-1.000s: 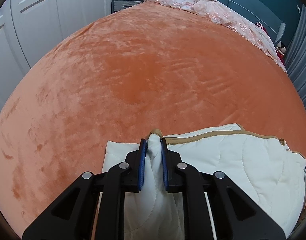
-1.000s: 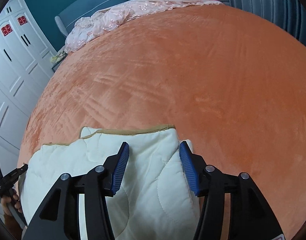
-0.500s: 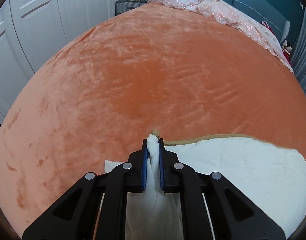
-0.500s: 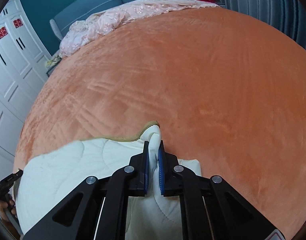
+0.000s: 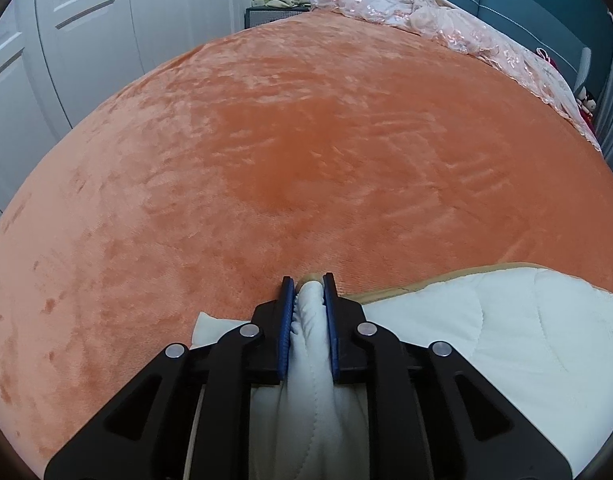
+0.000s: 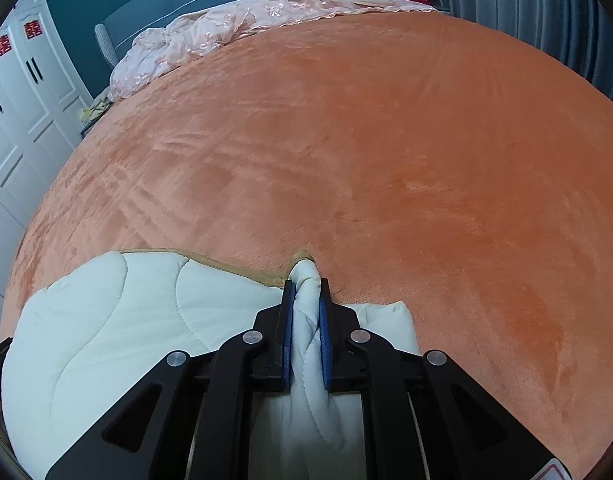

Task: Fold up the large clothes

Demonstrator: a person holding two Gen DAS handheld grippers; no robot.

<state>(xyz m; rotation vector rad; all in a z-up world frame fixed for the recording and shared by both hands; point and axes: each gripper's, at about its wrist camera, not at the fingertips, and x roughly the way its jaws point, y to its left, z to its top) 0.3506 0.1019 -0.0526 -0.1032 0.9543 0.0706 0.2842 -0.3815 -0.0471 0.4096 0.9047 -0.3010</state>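
Note:
A white quilted blanket (image 5: 506,340) with a tan border lies at the near edge of an orange bed (image 5: 306,140). My left gripper (image 5: 309,286) is shut on the blanket's left corner, with a bunch of white cloth between the blue pads. In the right wrist view, my right gripper (image 6: 305,286) is shut on the right corner of the same blanket (image 6: 118,320). The tan border runs between the two held corners. A lower layer of the blanket shows under each gripper.
A pink lace bedspread (image 5: 426,12) lies bunched along the far edge of the bed (image 6: 386,140), also seen in the right wrist view (image 6: 234,28). White wardrobe doors (image 5: 66,40) stand to the left. Grey curtains (image 6: 546,8) hang to the right.
My right gripper has closed on the blanket's right corner; it was open a second ago. Both grippers have moved forward over the bed with the held edge.

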